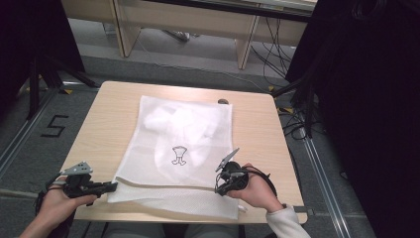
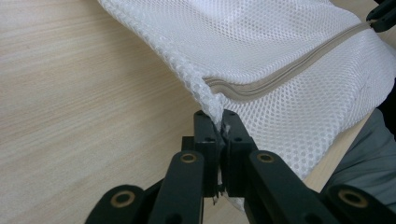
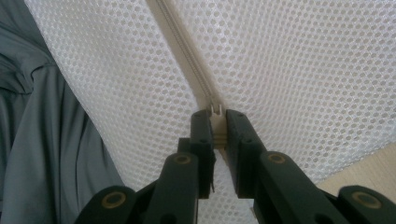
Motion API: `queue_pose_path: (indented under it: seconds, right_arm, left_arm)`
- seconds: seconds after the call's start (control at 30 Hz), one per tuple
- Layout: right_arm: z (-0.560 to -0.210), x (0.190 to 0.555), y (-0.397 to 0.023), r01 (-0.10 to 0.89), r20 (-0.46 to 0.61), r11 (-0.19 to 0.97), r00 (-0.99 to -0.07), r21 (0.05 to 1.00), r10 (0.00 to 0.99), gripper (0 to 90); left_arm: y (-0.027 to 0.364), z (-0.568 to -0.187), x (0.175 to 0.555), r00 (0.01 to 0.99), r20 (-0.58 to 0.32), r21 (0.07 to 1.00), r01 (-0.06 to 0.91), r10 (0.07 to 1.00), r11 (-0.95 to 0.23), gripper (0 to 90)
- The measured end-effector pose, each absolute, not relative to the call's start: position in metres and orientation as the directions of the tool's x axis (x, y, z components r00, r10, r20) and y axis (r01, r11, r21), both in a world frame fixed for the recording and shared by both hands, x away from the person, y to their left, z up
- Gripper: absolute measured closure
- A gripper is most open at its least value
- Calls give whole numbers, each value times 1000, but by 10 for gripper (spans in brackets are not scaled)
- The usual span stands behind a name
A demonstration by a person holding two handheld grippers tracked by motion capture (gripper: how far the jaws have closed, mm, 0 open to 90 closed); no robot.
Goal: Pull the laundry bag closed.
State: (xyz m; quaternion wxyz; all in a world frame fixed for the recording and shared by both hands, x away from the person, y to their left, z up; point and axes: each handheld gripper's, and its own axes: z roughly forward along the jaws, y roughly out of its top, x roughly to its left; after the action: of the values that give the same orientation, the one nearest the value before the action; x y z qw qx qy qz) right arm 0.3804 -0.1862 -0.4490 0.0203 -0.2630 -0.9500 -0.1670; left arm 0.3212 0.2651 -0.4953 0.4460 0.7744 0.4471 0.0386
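the left gripper (image 2: 219, 122) is pinched tight on the corner of the white mesh laundry bag (image 1: 183, 144), right at the end of the bag's zipper (image 2: 285, 74), holding that corner down at the near left of the table (image 1: 109, 119). the right gripper (image 3: 217, 116) is pressed together on the zipper pull (image 3: 215, 110), with the zipper line running straight away from its jaws across the mesh. from above, the left gripper (image 1: 111, 186) sits at the bag's near left corner and the right gripper (image 1: 221, 188) well apart from it, toward the near right end of the same seam, a hand (image 1: 257, 191) in a white sleeve behind it. the bag lies flat between and beyond the two, stretching away from them over the middle of the table, with something pale inside and a small dark drawing (image 1: 179, 155) on its top face. the near edge of the bag hangs a little over the table edge, toward the person's grey clothing (image 3: 42, 140). judging by this, the grips are set: one end anchored, the pull caught. i cannot tell whether the zipper is open or closed along its length, so whichever way the pull has to travel, that slide looks like the work left.
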Motion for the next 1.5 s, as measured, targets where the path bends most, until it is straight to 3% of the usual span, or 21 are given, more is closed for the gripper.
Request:
queue_pose_path:
  seconds: [1.5]
  right_arm:
    - [-453, 377, -224, 581, 128, 771, -812, 260, 569, 822]
  left_arm:
    - [265, -496, 321, 592, -351, 720, 666, 725, -195, 861]
